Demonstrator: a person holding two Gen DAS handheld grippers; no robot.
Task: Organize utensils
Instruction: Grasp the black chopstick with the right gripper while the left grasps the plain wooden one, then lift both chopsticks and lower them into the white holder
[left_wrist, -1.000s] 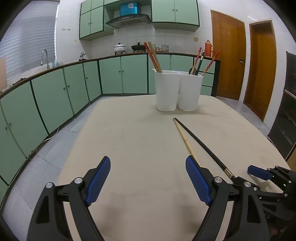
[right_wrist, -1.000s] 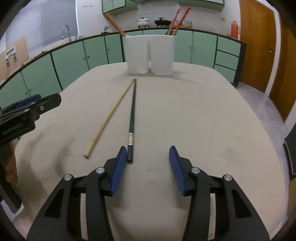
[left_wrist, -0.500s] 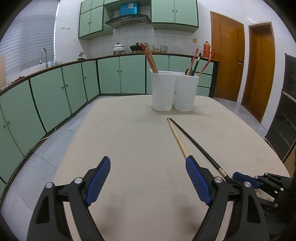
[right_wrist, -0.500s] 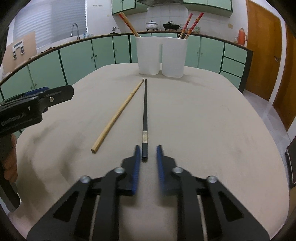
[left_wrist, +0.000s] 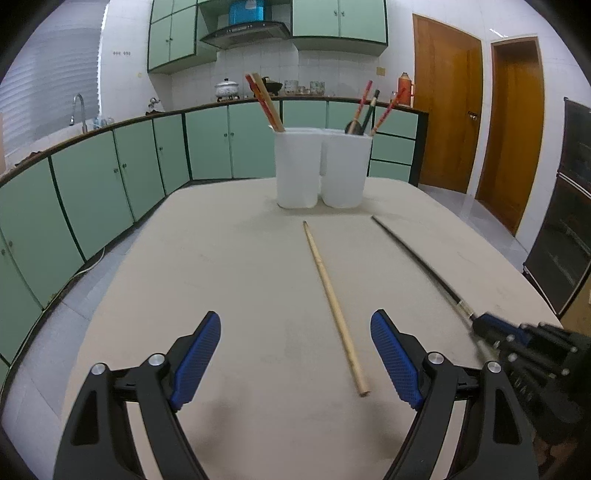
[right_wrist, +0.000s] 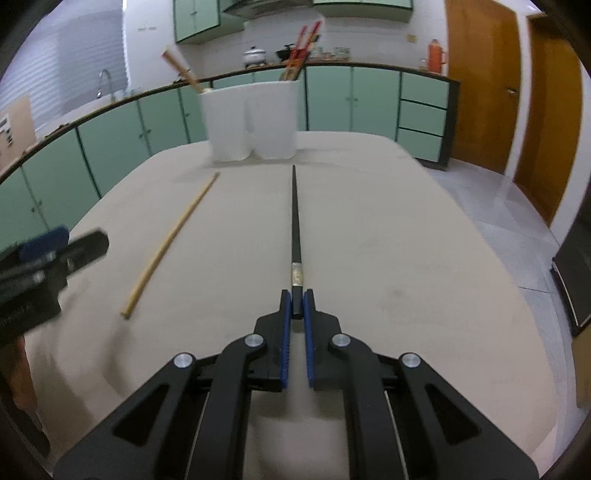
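- We have the black chopstick (right_wrist: 295, 221) clamped at its butt end between the blue pads (right_wrist: 285, 332) of our right gripper (right_wrist: 296, 306), whose jaws are drawn in to a narrow gap around it; the stick runs straight ahead with its tip aimed at the white holders (right_wrist: 255, 118).
- The bamboo chopstick (left_wrist: 334, 308) lies loose on the beige table (left_wrist: 221, 258), well apart from the black one and to its left, its far end pointing toward the holders.
- Our left gripper (left_wrist: 295, 354) hangs above the table with its jaws spread wide and nothing between them; the near end of the bamboo stick sits just inside its right pad (left_wrist: 395, 363).
- The two white holders (left_wrist: 321, 166) stand touching at the far end of the table, the left one with reddish and tan chopsticks (left_wrist: 264, 101), the right one with red sticks and a dark utensil (left_wrist: 364, 112) leaning out.
- Between both sticks and the holders the tabletop is bare.
- The table's rounded edge drops to grey floor on the left, facing the green cabinets (left_wrist: 92, 184), and on the right toward the wooden doors (left_wrist: 480, 122) and a dark appliance (left_wrist: 569, 206).
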